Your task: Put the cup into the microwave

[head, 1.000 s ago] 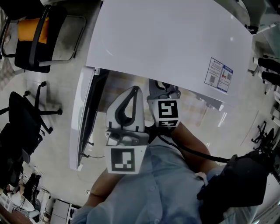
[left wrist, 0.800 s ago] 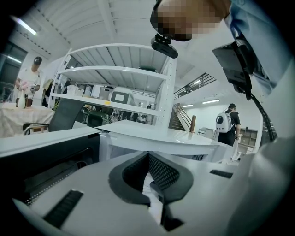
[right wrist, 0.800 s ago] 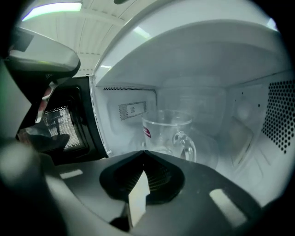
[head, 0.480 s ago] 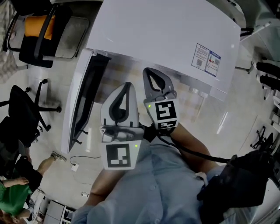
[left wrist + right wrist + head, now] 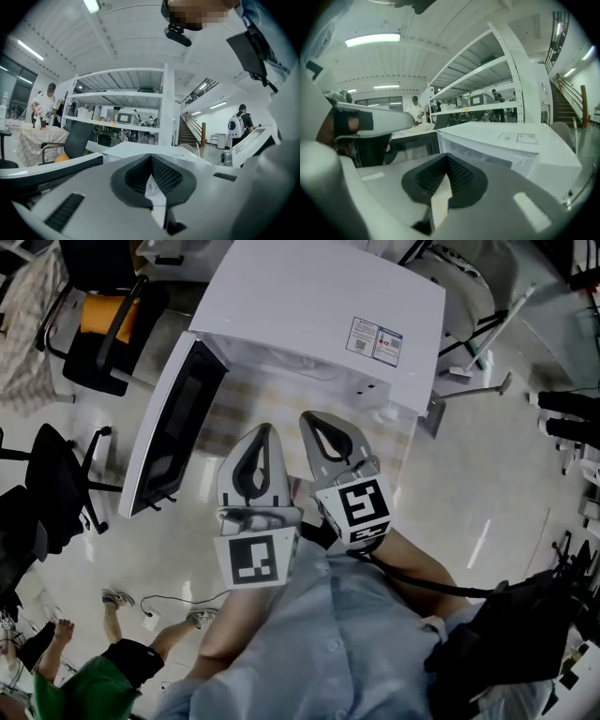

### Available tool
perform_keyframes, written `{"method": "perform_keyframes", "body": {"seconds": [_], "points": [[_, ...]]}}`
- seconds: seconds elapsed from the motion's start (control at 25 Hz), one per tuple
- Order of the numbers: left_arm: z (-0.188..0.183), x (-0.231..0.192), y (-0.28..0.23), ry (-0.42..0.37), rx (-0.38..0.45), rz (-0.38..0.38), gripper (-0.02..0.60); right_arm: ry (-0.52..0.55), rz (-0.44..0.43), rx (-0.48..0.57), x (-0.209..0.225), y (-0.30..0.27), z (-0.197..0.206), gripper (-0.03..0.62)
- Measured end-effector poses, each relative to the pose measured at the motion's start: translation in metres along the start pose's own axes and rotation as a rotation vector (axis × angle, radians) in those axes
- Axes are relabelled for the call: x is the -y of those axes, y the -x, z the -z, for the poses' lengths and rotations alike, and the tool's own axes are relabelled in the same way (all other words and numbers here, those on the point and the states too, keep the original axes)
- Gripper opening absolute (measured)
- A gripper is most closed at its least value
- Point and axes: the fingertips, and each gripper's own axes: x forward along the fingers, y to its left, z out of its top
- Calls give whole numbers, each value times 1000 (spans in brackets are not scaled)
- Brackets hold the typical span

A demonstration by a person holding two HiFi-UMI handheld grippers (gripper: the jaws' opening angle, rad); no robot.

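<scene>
Now L tool (image 5: 263, 433) & R tool (image 5: 312, 421) both pressed shut, empty, near microwave (image 5: 309, 306) w/ door (image 5: 174, 435) open.

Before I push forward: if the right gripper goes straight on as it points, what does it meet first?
Probably the microwave, about the front of its open cavity; the right gripper aims there, and the open door stands off to the left. Depth is unclear.
</scene>
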Motion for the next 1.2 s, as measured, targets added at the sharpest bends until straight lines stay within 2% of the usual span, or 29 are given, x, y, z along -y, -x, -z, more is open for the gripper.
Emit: {"method": "perform_keyframes", "body": {"seconds": [0.36,0.52,0.72,0.84,1.2], "points": [[-42,36,30,-31,99,-14,0,56,-19,136,-9,57,-51,0],[-49,48,39,-51,118,-14,0,72,-22,159,-7,69,-55,0],[-49,50,49,-54,96,-31,0,88,-35,193,-15,80,-69,0],[-58,50,48,-68,119,-29,0,101,-34,219,-15,81,-78,0],[-60,45,52,-73,148,-44,0,106,-32,219,-18,81,-75,0]]}}
